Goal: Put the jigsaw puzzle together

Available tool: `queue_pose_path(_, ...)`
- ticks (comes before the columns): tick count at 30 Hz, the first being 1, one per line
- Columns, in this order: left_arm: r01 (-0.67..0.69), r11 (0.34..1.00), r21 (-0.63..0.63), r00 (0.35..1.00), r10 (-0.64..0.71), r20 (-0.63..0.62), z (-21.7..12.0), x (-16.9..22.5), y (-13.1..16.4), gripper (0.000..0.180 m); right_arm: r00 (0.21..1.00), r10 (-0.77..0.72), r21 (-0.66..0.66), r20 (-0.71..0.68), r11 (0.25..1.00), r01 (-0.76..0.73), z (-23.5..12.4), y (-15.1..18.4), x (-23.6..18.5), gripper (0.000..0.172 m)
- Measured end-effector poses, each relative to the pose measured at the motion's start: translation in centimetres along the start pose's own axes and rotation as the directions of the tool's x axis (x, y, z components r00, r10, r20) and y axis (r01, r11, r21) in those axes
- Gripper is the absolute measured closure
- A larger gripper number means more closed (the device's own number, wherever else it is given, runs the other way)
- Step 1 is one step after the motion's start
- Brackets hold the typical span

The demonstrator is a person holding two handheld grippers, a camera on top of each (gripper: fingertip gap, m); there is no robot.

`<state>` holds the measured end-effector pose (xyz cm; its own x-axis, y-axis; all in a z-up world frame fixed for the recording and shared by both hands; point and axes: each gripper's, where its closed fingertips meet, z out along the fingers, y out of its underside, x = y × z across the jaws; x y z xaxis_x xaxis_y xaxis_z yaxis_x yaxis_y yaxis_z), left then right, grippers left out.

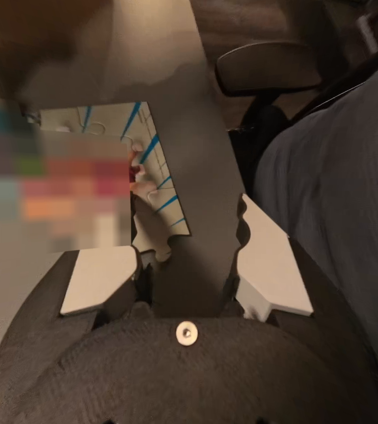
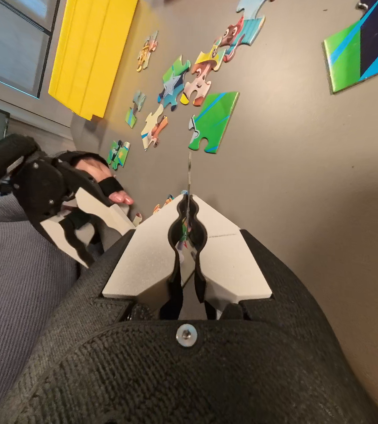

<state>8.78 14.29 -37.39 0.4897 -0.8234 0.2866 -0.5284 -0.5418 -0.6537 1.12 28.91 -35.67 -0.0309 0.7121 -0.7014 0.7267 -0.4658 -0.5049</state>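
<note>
My right gripper (image 2: 189,199) is shut on a thin jigsaw piece (image 2: 189,174). The piece shows edge-on and sticks out past the fingertips, above the grey table (image 2: 298,183). My left gripper (image 1: 189,223) is open with its white pads wide apart and nothing pressed between them. The left wrist view is blurred. There, a cream puzzle part with blue lines (image 1: 158,146) lies just ahead of the left pad (image 1: 105,275), over the table's edge (image 1: 194,160). The left gripper also shows in the right wrist view (image 2: 87,224), open, with a hand behind it.
Several loose jigsaw pieces lie ahead on the table, among them a green one (image 2: 213,121). A larger joined green and dark blue section (image 2: 364,46) is at top right. A yellow box (image 2: 94,52) is at top left. A person's grey clothing (image 1: 332,183) and a chair armrest (image 1: 268,66) are at the right.
</note>
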Motion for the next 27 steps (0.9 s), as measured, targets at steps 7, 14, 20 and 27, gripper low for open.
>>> queue_pose_path(7,0.109,0.992,0.068,0.991,-0.103,-0.081,-1.5,0.2,0.8,0.101,1.000,0.013,-0.018,-0.007,1.000,-0.013,0.2,0.1,0.2,0.172)
queue_pose_path(14,0.119,0.988,0.102,0.992,-0.113,-0.062,-1.6,0.1,0.9,0.103,1.000,0.021,0.004,-0.021,1.000,-0.021,0.5,0.9,-0.2,0.170)
queue_pose_path(20,0.121,0.989,0.086,0.993,-0.121,-0.002,-1.6,0.3,1.2,0.101,0.995,0.030,0.051,-0.090,0.998,-0.025,0.2,1.6,0.5,0.166)
queue_pose_path(27,0.059,0.987,0.152,0.998,-0.055,-0.030,-2.8,0.4,-0.1,0.104,0.998,0.011,0.150,-0.061,0.989,-0.001,-0.5,1.6,-0.8,0.172)
